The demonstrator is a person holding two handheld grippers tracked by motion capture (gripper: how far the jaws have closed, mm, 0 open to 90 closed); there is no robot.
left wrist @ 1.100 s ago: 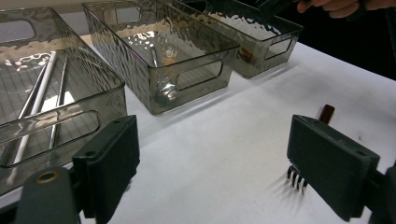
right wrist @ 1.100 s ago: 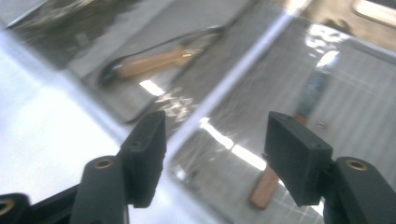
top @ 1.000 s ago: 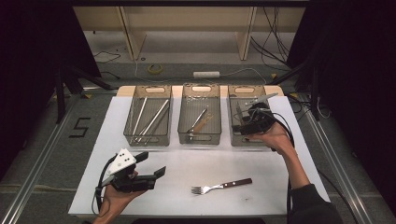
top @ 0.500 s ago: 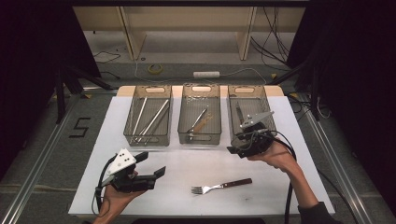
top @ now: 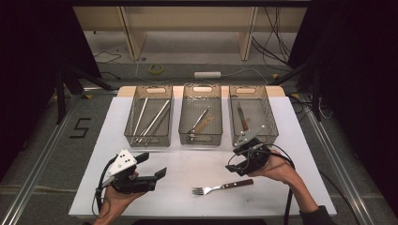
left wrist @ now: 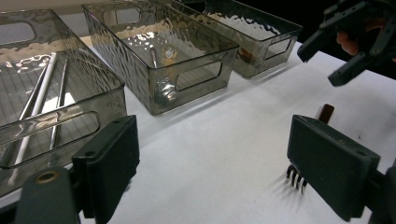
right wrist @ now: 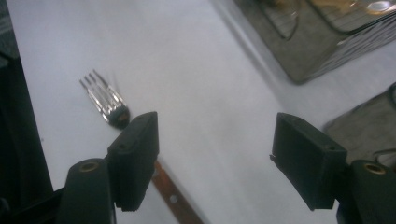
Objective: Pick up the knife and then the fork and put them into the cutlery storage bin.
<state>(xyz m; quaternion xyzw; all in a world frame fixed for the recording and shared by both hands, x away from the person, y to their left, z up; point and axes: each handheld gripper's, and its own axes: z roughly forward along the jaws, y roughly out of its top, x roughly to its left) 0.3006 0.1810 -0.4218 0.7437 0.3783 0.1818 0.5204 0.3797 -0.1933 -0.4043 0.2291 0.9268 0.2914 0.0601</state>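
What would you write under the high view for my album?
Right gripper open above a fork; left gripper open beside it.

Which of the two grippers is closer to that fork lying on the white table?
The right gripper: it hovers open just above the fork's wooden handle end. The left gripper sits open, off to the side of the tines, farther away.

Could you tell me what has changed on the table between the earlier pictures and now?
The right gripper has come back from over the right-hand bin toward the person and down, and now hangs just above the fork, near its wooden handle. Its jaws have just been opening, with nothing between them. The left gripper, the fork and the three bins with their utensils stayed where they were.
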